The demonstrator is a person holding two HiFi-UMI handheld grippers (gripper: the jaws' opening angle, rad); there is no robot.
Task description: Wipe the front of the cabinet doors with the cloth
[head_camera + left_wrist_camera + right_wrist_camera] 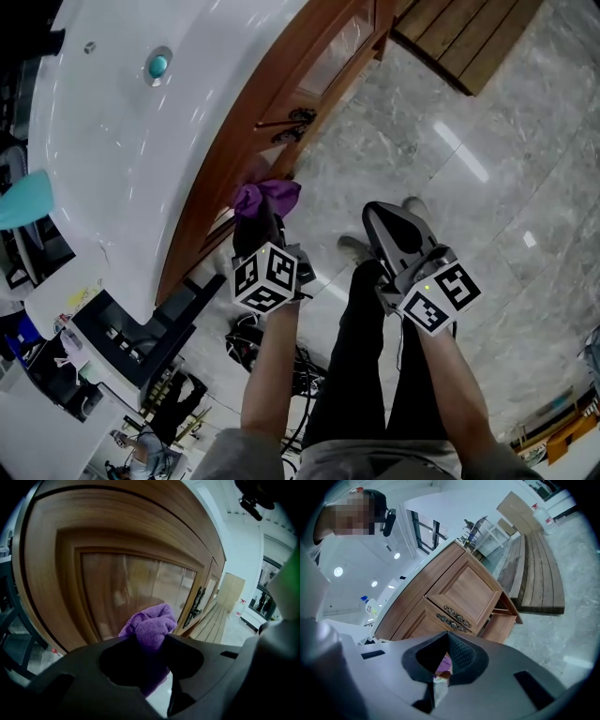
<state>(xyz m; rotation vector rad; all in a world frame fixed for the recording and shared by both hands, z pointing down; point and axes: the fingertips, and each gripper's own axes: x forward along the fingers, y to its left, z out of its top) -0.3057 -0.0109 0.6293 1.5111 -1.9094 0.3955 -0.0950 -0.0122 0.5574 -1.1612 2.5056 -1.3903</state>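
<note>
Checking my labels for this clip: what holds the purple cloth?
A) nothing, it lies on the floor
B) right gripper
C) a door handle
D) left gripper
D: the purple cloth sits pinched between the jaws of the left gripper, before the cabinet door; the right gripper holds nothing.

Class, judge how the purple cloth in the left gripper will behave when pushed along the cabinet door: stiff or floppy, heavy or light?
Probably floppy: the cloth bunches in folds between the left gripper's jaws. Likely light and grippy: its pile looks fuzzy.
</note>
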